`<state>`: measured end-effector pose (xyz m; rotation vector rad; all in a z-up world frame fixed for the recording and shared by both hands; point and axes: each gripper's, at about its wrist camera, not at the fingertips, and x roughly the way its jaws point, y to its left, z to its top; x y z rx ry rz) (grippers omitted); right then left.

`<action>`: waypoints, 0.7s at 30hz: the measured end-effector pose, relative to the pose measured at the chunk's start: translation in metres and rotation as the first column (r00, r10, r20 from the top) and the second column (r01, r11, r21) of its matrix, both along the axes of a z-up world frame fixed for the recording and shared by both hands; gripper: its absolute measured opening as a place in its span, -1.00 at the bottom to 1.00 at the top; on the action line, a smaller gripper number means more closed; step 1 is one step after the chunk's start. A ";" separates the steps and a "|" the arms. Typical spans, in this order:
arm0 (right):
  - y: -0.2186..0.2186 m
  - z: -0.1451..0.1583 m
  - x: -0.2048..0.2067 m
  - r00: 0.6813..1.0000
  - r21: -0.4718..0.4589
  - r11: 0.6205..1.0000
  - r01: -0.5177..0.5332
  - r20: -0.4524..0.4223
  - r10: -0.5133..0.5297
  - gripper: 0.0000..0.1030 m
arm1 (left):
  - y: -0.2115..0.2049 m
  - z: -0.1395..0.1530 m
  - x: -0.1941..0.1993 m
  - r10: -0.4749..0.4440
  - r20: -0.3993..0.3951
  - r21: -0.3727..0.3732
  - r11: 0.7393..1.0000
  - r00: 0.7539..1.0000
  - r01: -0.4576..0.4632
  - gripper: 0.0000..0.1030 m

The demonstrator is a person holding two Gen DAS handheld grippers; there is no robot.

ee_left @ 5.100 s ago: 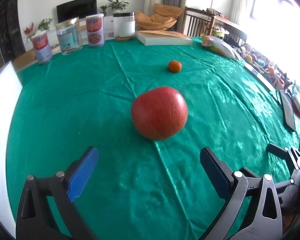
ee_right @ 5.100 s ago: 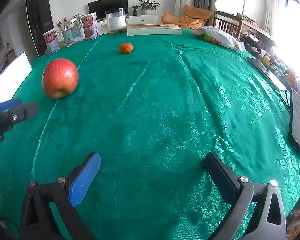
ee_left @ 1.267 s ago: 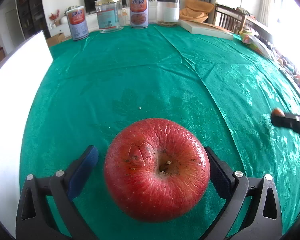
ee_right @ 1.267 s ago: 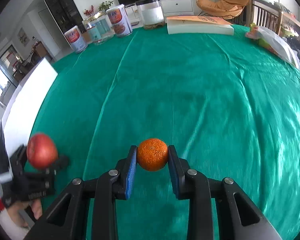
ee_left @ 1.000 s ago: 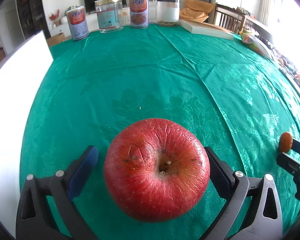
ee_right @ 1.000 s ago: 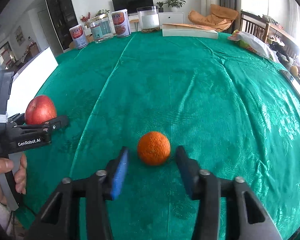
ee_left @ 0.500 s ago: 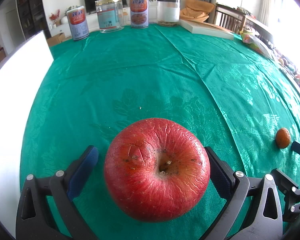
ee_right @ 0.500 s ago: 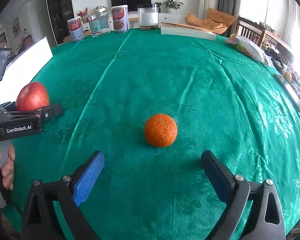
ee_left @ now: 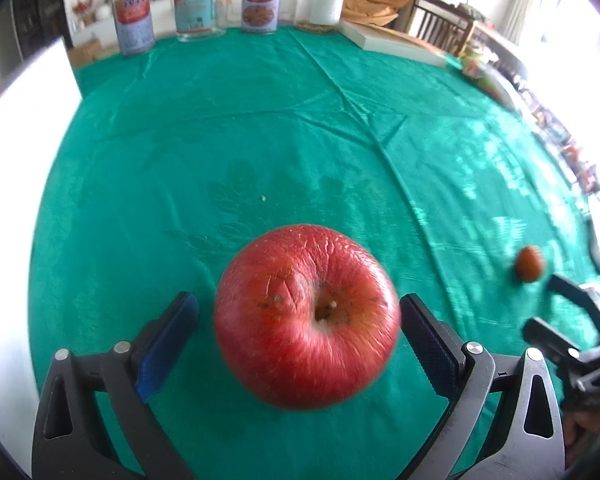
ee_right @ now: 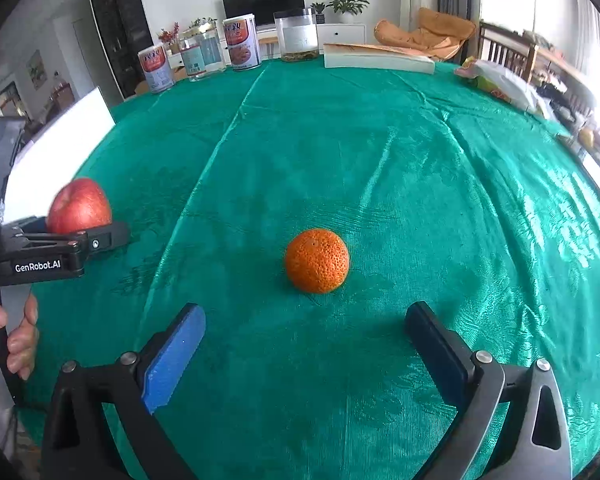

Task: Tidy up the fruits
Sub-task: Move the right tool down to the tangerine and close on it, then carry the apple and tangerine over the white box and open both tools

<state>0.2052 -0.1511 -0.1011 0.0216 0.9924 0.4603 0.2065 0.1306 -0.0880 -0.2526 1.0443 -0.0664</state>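
Note:
A large red apple [ee_left: 306, 314] sits between the fingers of my left gripper [ee_left: 300, 338], which is shut on it and holds it above the green tablecloth [ee_left: 260, 140]. The apple also shows at the left of the right wrist view [ee_right: 79, 205]. A small orange mandarin [ee_right: 317, 260] lies on the cloth just ahead of my right gripper [ee_right: 306, 344], which is open and empty. The mandarin shows small at the right of the left wrist view [ee_left: 530, 263].
Three tins and jars [ee_right: 204, 58] and a clear jar [ee_right: 298, 36] stand at the table's far edge, with a flat white box [ee_right: 376, 62] beside them. A white board [ee_right: 60, 144] stands at the left edge. Bags and clutter [ee_right: 508, 84] lie at the right.
My right gripper opened, let the mandarin go onto the cloth and drew back from it. My left gripper kept hold of the apple and shifted slightly.

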 end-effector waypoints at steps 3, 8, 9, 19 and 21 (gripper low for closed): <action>-0.021 0.004 0.015 0.990 0.095 0.995 0.004 -0.140 0.010 0.92 | 0.023 0.024 -0.018 0.017 0.028 -0.091 0.996 0.999 -0.014 0.95; -0.013 0.012 0.048 0.945 0.099 0.995 0.013 -0.326 0.020 0.69 | 0.000 0.033 -0.012 -0.088 -0.017 0.078 0.993 0.996 0.089 0.95; -0.007 0.013 0.053 0.937 0.084 0.996 0.013 -0.348 0.017 0.64 | -0.008 0.032 -0.009 -0.092 -0.029 0.131 0.987 0.995 0.096 0.95; 0.036 0.002 0.070 0.932 -0.125 0.991 -0.042 -0.363 -0.006 0.09 | -0.032 0.013 0.006 -0.068 -0.090 0.371 0.924 0.994 0.097 0.93; 0.041 0.001 0.068 0.939 -0.165 0.984 -0.062 -0.344 0.002 -0.07 | -0.031 0.013 0.008 -0.063 -0.084 0.368 0.926 0.994 0.090 0.74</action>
